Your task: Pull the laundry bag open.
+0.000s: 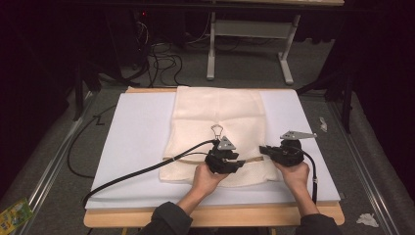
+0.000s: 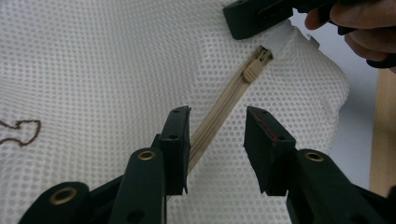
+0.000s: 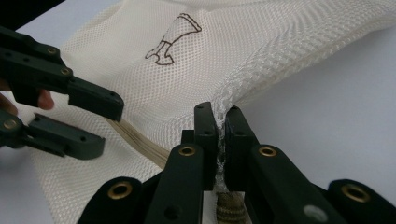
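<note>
A cream mesh laundry bag (image 1: pixel 218 127) with a small brown emblem (image 3: pixel 170 39) lies flat on the white board (image 1: pixel 142 132). Its beige zipper (image 2: pixel 219 114) runs along the near edge, and the slider (image 2: pixel 252 70) sits close to the right end. My left gripper (image 2: pixel 217 140) is open over the zipper tape, which passes between the jaws beside the left one without being pinched. My right gripper (image 3: pixel 221 135) is shut on the bag's mesh edge at the zipper's end. In the high view the left gripper (image 1: pixel 240 164) and right gripper (image 1: pixel 263 150) face each other closely.
The board rests on a wooden table (image 1: pixel 215 215). A black cable (image 1: pixel 137 174) trails left from the left gripper across the board. A white table frame (image 1: pixel 249 29) stands behind. On the floor lie a green packet (image 1: pixel 14 213) and crumpled paper (image 1: pixel 367 219).
</note>
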The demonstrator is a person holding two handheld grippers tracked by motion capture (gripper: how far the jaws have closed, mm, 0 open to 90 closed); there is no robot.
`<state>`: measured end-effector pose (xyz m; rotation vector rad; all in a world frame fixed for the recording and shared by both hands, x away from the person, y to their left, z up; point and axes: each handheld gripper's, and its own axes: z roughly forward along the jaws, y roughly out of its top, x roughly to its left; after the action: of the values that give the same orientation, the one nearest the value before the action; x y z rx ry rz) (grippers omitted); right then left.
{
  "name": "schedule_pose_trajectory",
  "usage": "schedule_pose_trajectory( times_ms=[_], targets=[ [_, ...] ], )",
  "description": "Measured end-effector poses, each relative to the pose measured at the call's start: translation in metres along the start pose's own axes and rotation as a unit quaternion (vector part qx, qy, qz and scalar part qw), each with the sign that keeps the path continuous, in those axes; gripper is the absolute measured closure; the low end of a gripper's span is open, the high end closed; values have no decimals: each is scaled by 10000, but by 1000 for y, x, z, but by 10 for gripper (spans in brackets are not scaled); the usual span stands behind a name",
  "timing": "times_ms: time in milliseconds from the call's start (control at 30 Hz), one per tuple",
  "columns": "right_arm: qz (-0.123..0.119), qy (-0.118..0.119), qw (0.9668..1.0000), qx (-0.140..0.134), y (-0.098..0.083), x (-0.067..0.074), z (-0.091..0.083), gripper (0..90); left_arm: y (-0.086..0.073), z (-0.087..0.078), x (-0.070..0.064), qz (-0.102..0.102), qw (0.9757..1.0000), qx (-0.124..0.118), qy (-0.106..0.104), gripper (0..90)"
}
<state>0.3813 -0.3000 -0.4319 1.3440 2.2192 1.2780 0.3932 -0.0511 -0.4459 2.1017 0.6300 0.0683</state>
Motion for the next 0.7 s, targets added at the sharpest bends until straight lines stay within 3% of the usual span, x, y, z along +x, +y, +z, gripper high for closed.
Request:
schedule_pose_trajectory(
  times_ms=[233, 467, 700],
  targets=[
    [-10, 34, 10000, 0, 2, 3, 2, 875, 1, 6, -2, -115, 9998, -117, -150, 639],
    [-51, 87, 9999, 3, 5, 8, 4, 875, 4, 16, -10, 17, 9998, -56, -197, 649],
    [-53, 115, 9999, -29, 6, 12, 5, 875, 5, 23, -9, -157, 9994, -118, -283, 652]
  ],
)
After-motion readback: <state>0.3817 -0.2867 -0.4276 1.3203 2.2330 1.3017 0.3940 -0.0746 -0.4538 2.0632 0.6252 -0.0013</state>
